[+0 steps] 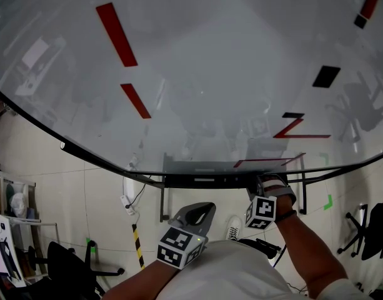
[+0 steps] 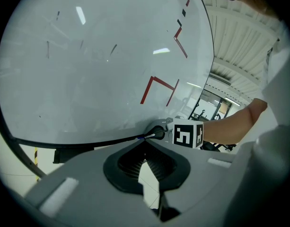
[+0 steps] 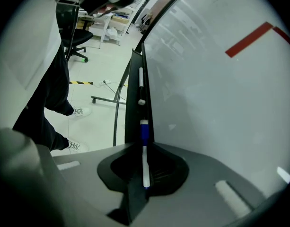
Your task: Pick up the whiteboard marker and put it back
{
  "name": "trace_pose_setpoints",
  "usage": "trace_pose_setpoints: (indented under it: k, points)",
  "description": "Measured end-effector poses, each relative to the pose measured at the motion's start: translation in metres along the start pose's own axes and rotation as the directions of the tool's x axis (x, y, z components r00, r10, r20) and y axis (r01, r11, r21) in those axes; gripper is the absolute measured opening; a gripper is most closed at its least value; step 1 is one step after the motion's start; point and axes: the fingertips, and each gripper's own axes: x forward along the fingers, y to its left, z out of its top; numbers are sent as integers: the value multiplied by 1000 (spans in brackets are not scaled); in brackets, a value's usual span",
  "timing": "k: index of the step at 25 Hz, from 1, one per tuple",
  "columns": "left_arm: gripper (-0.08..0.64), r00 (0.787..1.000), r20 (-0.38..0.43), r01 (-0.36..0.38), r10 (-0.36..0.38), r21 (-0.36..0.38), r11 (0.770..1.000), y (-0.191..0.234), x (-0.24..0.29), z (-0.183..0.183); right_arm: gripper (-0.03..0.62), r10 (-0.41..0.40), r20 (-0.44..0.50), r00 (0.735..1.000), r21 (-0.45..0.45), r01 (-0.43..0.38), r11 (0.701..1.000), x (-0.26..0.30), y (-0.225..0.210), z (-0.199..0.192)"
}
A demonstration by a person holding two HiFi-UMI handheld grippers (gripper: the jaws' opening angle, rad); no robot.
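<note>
The left hand-held gripper [image 2: 145, 144] hangs below the whiteboard [image 2: 97, 60], its jaws pressed together on nothing. Further right, the right hand-held gripper [image 3: 144, 146] pinches the whiteboard marker [image 3: 145, 167], blue cap forward, in line with the board's tray ledge [image 3: 133, 103], where another marker [image 3: 141, 85] lies ahead.

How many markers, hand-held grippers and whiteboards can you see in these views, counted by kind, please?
Markers: 2 (blue-capped marker between the jaws of the right hand-held gripper; white marker farther along the tray)
Hand-held grippers: 2 (right; left hand-held gripper, holding nothing)
Whiteboard: 1
Total: 5
</note>
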Motion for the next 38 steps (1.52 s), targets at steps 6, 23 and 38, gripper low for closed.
trace_pose_setpoints:
  k: [6, 23, 38]
  points:
    - [17, 1000, -3, 5, -5, 0, 1000, -3, 1, -1, 32, -29, 21, 999, 14, 28, 1000, -16, -3, 3]
    - [17, 999, 32, -15, 14, 38, 999, -9, 3, 9, 32, -134, 241, 961, 517, -10, 856, -75, -34, 5]
    - [17, 998, 68, -13, 11, 43, 999, -11, 4, 15, 32, -178, 460, 870, 819, -338, 463, -89, -37, 0]
